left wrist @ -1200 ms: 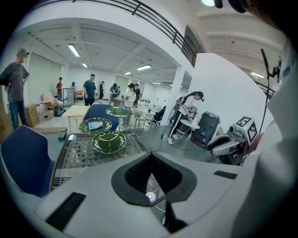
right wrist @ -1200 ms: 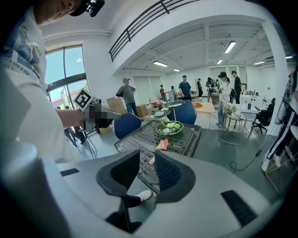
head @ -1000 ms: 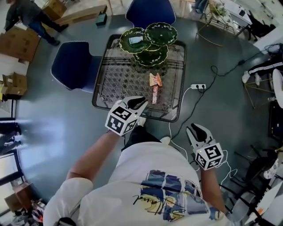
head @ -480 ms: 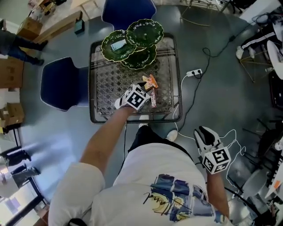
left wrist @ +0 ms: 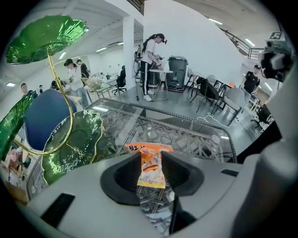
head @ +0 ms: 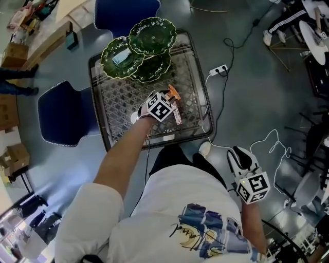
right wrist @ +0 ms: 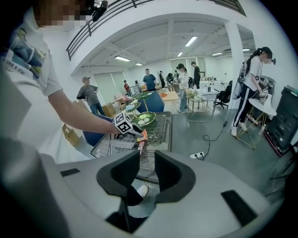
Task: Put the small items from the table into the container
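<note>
A glass-topped table (head: 201,87) carries a tiered container of green leaf-shaped dishes (head: 149,35) at its far end, with a small pale packet (head: 122,55) lying in one dish. My left gripper (head: 168,101) reaches down onto the table's near half. In the left gripper view an orange snack packet (left wrist: 152,167) lies between the jaws of my left gripper (left wrist: 151,160), which are closing around it. A long thin packet (head: 178,114) lies just beside it. My right gripper (head: 237,153) hangs over the floor to the table's right, its jaws a little apart and empty (right wrist: 147,167).
Two blue chairs (head: 61,113) (head: 123,13) stand at the table's left and far sides. A power strip (head: 220,69) and cables lie on the floor to the right. Cardboard boxes (head: 13,156) sit far left. Several people stand in the background.
My left gripper went from the table's near edge down and forward to the orange packet, and its jaws opened. The right gripper stayed where it was.
</note>
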Available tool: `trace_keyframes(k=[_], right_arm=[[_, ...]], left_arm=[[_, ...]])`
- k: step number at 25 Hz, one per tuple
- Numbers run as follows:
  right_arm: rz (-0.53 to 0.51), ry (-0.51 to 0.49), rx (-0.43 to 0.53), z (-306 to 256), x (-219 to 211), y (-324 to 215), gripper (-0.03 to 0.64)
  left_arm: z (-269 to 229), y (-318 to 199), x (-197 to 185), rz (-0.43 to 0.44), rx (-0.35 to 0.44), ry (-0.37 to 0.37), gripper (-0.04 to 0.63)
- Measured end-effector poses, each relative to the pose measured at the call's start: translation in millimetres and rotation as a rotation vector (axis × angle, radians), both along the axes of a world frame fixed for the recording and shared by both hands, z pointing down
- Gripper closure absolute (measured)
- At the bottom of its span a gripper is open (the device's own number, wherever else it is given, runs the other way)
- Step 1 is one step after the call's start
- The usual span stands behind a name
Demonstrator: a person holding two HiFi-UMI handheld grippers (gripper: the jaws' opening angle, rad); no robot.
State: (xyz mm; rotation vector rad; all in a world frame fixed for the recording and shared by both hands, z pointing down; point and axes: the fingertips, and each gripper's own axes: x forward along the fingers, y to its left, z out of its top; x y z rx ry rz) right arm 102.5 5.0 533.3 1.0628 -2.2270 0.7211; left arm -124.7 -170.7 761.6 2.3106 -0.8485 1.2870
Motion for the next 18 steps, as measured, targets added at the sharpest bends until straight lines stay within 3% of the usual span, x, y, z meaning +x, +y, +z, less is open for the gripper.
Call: trace_keyframes(k=[5,12,18], right_arm=[[0.036,-0.004,0.005,0,-5,9,0.514],[0.047,-0.021,0.019,0,-10,15,0.514],[0.026,-0.045,0.050,-5,-16,18,0.514]], left_arm=[[-1,4,-10,-0.002,-0.012,0.009,0.543],[-33,7,-13,-0.038,0.028,0.071,0.563],[-105,19,-8,-0.022,0.093,0.147,0.565]])
